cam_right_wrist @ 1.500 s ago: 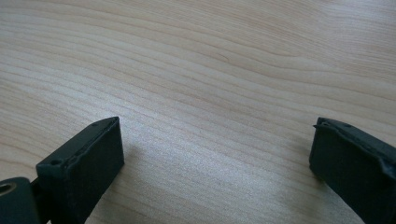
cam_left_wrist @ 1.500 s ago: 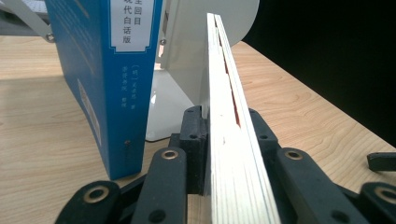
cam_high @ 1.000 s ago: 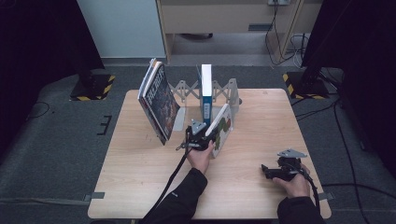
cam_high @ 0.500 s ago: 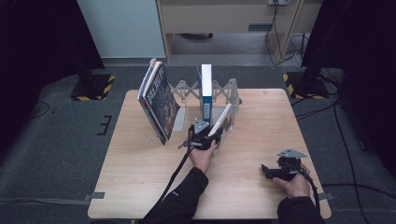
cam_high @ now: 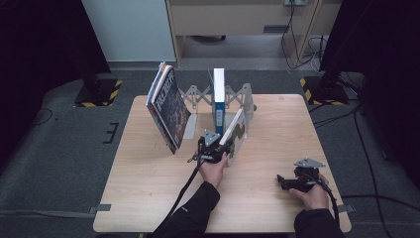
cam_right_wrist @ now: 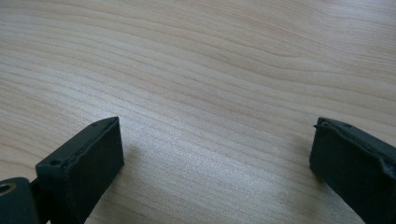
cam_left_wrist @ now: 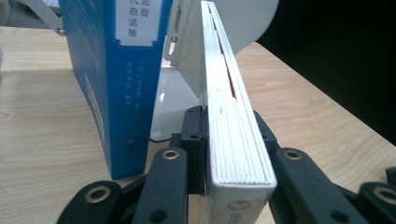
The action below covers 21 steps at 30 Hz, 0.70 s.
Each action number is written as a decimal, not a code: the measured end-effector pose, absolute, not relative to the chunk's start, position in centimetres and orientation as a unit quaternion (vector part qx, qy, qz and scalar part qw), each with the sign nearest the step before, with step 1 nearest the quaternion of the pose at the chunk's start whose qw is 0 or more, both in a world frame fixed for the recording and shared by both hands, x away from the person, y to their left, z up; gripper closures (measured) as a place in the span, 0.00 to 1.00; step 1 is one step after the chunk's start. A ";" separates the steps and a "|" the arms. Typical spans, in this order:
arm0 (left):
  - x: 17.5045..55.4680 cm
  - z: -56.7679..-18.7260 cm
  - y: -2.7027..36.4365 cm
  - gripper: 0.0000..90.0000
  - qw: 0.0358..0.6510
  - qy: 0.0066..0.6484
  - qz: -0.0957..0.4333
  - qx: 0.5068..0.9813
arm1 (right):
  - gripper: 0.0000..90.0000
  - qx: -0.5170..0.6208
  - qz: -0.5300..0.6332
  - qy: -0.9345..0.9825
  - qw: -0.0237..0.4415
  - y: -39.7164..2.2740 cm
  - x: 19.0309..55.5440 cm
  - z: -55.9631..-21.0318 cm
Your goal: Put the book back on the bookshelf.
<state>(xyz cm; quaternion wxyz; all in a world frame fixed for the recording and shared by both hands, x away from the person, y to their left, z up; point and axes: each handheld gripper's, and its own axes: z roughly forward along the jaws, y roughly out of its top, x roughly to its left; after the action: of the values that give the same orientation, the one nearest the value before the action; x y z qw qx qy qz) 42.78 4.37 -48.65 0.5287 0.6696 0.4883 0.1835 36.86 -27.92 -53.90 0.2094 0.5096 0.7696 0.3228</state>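
The white book (cam_high: 233, 130) leans as before, left gripper's (cam_high: 214, 148) jaws just closing onto it; right gripper (cam_high: 292, 179) gapes.

A: Pale wood-grain bench (cam_right_wrist: 224, 60), smooth with a matt sheen. Blue book (cam_left_wrist: 116, 79)?
B: Glossy cover; the white book (cam_left_wrist: 233, 121) shows matt paper edges between matt black plastic jaws.

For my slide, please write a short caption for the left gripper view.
Left gripper clamps a white book by its page edge, beside an upright blue book on the wooden table.
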 end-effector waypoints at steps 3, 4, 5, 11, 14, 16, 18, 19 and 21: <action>43.2 -48.4 4.3 0.81 0.532 0.482 0.184 0.672 | 0.03 0.508 0.323 0.771 0.208 -27.9 36.9 -53.9; 43.3 -48.4 4.2 0.81 0.534 0.479 0.184 0.672 | 0.03 0.508 0.323 0.771 0.208 -27.9 36.9 -53.9; 43.5 -48.3 4.3 0.80 0.539 0.474 0.179 0.673 | 0.04 0.508 0.323 0.771 0.208 -27.9 36.9 -53.9; 43.9 -48.6 4.4 0.76 0.550 0.449 0.158 0.686 | 0.04 0.508 0.323 0.770 0.209 -27.8 36.9 -53.9; 43.6 -48.9 4.4 0.73 0.554 0.439 0.154 0.691 | 0.04 0.508 0.323 0.770 0.209 -27.8 36.9 -53.9; 43.3 -49.1 4.5 0.71 0.555 0.435 0.145 0.694 | 0.03 0.508 0.323 0.770 0.209 -27.8 36.9 -53.9; 42.9 -49.3 4.6 0.68 0.557 0.428 0.134 0.699 | 0.04 0.508 0.323 0.770 0.209 -27.8 36.9 -53.9; 42.7 -49.4 4.6 0.67 0.557 0.424 0.131 0.702 | 0.04 0.508 0.323 0.770 0.209 -27.8 36.9 -53.9; 42.3 -49.6 4.7 0.65 0.558 0.416 0.129 0.706 | 0.04 0.508 0.323 0.771 0.209 -27.8 36.9 -53.9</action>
<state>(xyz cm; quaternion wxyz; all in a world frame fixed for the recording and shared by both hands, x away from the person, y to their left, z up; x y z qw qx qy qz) 42.31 4.73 -49.61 0.5582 0.7065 0.4157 0.1286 36.91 -27.84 -53.91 0.2090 0.5081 0.7706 0.3230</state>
